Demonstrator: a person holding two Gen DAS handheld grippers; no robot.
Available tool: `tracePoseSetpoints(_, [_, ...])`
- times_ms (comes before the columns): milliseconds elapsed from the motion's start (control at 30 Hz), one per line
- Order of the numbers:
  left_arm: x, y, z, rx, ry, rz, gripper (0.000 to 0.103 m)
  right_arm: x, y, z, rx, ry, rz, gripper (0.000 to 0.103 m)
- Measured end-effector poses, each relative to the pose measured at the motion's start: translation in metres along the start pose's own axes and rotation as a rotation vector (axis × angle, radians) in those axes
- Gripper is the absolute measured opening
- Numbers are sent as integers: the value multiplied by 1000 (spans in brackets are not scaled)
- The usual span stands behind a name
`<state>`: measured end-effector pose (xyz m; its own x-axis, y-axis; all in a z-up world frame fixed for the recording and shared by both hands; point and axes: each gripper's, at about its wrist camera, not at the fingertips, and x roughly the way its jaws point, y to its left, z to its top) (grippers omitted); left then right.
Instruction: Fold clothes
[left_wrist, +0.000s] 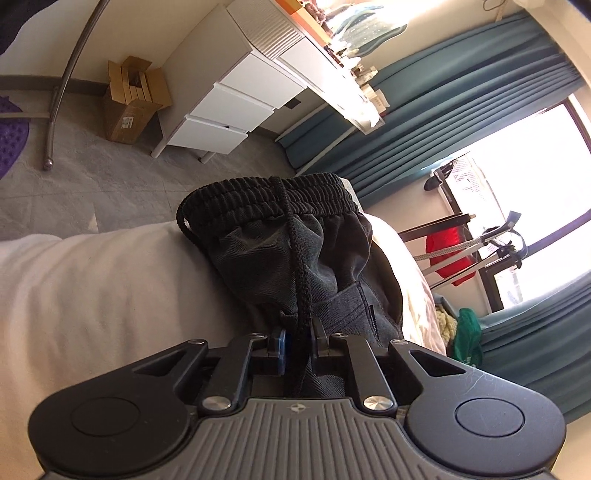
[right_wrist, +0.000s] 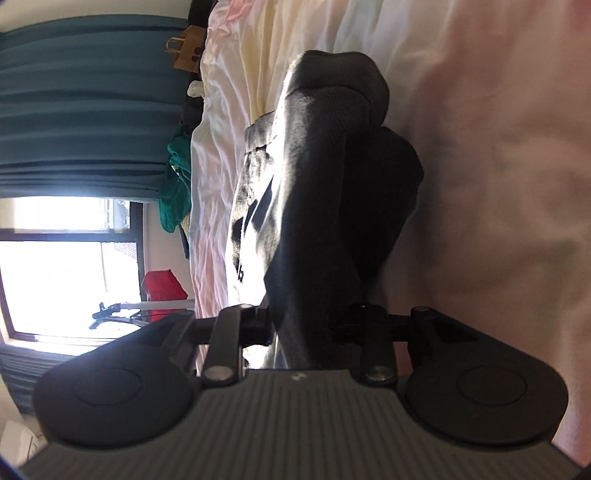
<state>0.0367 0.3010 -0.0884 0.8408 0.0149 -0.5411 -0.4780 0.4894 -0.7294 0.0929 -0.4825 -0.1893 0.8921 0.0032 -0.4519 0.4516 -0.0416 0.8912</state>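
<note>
Dark grey shorts (left_wrist: 295, 254) with a black ribbed waistband and a black drawstring (left_wrist: 299, 266) lie on a white bed sheet (left_wrist: 96, 295). My left gripper (left_wrist: 297, 341) is shut on the shorts, with the drawstring running down between its fingers. In the right wrist view the same dark shorts (right_wrist: 332, 192) are bunched up and lifted over the bed sheet (right_wrist: 498, 184). My right gripper (right_wrist: 303, 325) is shut on a thick fold of that cloth. Part of the fabric is sunlit.
A white drawer desk (left_wrist: 229, 107) and an open cardboard box (left_wrist: 129, 107) stand on the grey floor. Teal curtains (left_wrist: 461, 96) frame a bright window (left_wrist: 535, 192). A green garment (right_wrist: 177, 184) and a red item (right_wrist: 162, 291) lie past the bed's edge.
</note>
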Motion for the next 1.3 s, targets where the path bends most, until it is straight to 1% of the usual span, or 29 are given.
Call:
tracePoseSetpoints(100, [-1,-4,-2,19,-8,17,14,7,-4,5,37,0,39,39])
tracePoseSetpoints(200, [-1,-4,-1,17,-8,24,14,12,-5,10,55,-13,74,39])
tracePoseSetpoints(267, [1,-5,0,25,-8,28,14,12,-6,15,76,-37,112,39])
tracePoseSetpoints(400, [4,-5,0,42,-7,38,15,12,-3,27,98,-43,174,39])
tracePoseSetpoints(433, [4,-6,0,46,-6,43,16,11,2,29,79,-44,188,39])
tracePoseSetpoints(567, [3,-8,1,61,-7,48,16,4,30,28,-90,-59,234,39])
tracePoseSetpoints(667, [3,-10,2,82,-9,54,15,4,32,29,-115,-78,199,39])
tracePoseSetpoints(700, [4,-11,2,91,-9,56,15,6,25,31,-76,-76,180,39])
tracePoseSetpoints(767, [4,-12,2,112,-10,62,15,12,4,36,43,-63,146,39])
tracePoseSetpoints(833, [3,-13,2,128,-10,69,16,17,-18,41,153,-52,132,39])
tracePoseSetpoints(867, [3,-13,2,134,-10,71,17,18,-21,42,161,-46,129,39])
tracePoseSetpoints(1033, [0,-14,2,148,-14,88,23,19,-17,49,113,-21,122,39])
tracePoseSetpoints(1100, [-2,-16,2,158,-16,98,24,20,-16,52,93,-10,120,38])
tracePoseSetpoints(1167, [-7,-19,0,177,-15,109,25,20,-15,54,72,-6,116,35])
tracePoseSetpoints(1200, [-9,-21,-2,190,-11,120,29,19,-14,54,54,-9,106,32])
tracePoseSetpoints(1233, [-12,-23,-4,207,-6,135,37,18,-13,55,33,-13,93,27])
tracePoseSetpoints(1300, [-19,-28,-10,255,0,158,45,16,-11,55,-7,-21,67,20])
